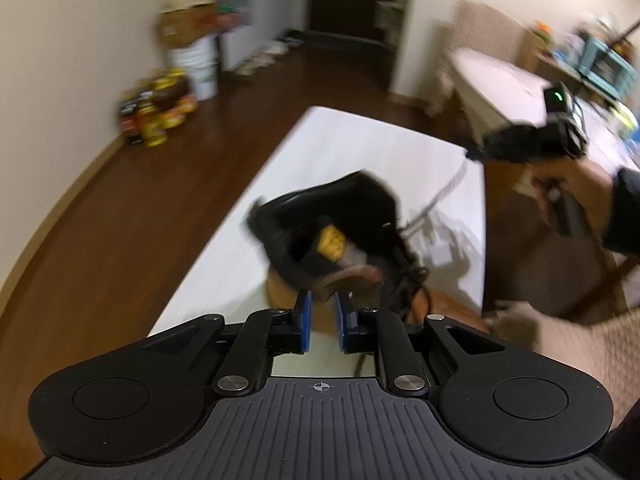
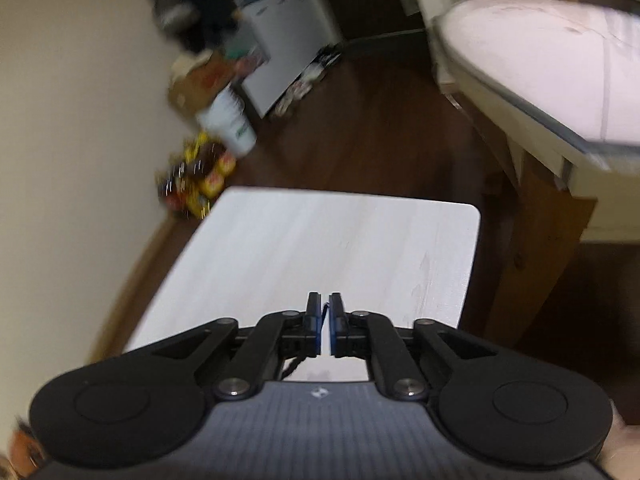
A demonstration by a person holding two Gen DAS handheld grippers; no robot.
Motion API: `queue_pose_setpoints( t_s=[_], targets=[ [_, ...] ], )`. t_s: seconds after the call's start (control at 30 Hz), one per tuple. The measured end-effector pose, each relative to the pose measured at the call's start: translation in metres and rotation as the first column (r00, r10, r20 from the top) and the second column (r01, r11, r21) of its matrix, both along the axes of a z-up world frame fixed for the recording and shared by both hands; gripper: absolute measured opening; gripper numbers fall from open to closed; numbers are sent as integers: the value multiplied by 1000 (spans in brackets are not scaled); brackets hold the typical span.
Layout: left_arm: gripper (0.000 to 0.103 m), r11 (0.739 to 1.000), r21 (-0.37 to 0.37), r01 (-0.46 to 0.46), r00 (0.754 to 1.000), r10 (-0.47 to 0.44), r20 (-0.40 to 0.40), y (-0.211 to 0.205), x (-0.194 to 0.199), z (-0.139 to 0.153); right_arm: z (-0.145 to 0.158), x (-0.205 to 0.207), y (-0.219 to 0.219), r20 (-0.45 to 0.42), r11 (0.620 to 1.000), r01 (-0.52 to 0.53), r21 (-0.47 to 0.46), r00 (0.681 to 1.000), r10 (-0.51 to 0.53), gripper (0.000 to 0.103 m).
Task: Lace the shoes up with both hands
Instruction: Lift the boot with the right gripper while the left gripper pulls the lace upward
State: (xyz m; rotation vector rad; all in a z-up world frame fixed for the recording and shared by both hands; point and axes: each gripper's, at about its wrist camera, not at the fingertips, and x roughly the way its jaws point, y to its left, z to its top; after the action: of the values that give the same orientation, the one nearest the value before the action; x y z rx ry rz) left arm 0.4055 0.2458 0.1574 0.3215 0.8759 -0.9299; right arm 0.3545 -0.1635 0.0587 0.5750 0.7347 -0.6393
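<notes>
Left tool (image 1: 322,300) spread over the blurred shoe (image 1: 332,232) — right tool (image 2: 325,304) seemingly pinching the lace (image 1: 440,196).

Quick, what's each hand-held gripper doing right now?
Left hand-held gripper: open, nothing gripped.
Right hand-held gripper: nearly shut, apparently pinching the shoelace.

Right gripper (image 2: 325,322) over white table (image 2: 280,240) — jaws nearly closed.
</notes>
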Motion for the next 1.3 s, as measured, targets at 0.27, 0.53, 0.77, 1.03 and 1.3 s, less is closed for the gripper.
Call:
queue_pose_setpoints(
  t_s=[0.27, 0.53, 0.77, 1.03, 1.3],
  targets=[
    [15, 996, 81, 30, 999, -28, -16, 10, -24, -44, 14, 9, 67, -39, 948, -317, -5, 948, 316, 16],
    [15, 972, 65, 225, 966, -231, 118, -21, -45, -81, 36, 6, 129, -104, 812, -582, -40, 811, 576, 16],
    [15, 984, 103, 145, 974, -160, 163, -34, -47, -87, 26, 41, 151, -214, 544, -833, -100, 552, 806, 17],
    [16, 981, 193, 10, 977, -51, 207, -51, -60, -85, -18, 72, 161, -299, 123, -979, -161, 167, 940, 18],
    [3, 975, 224, -3, 977, -44, 207, -69, -76, -82, -33, 64, 175, -424, -256, -911, -324, -103, 900, 4]
  ],
)
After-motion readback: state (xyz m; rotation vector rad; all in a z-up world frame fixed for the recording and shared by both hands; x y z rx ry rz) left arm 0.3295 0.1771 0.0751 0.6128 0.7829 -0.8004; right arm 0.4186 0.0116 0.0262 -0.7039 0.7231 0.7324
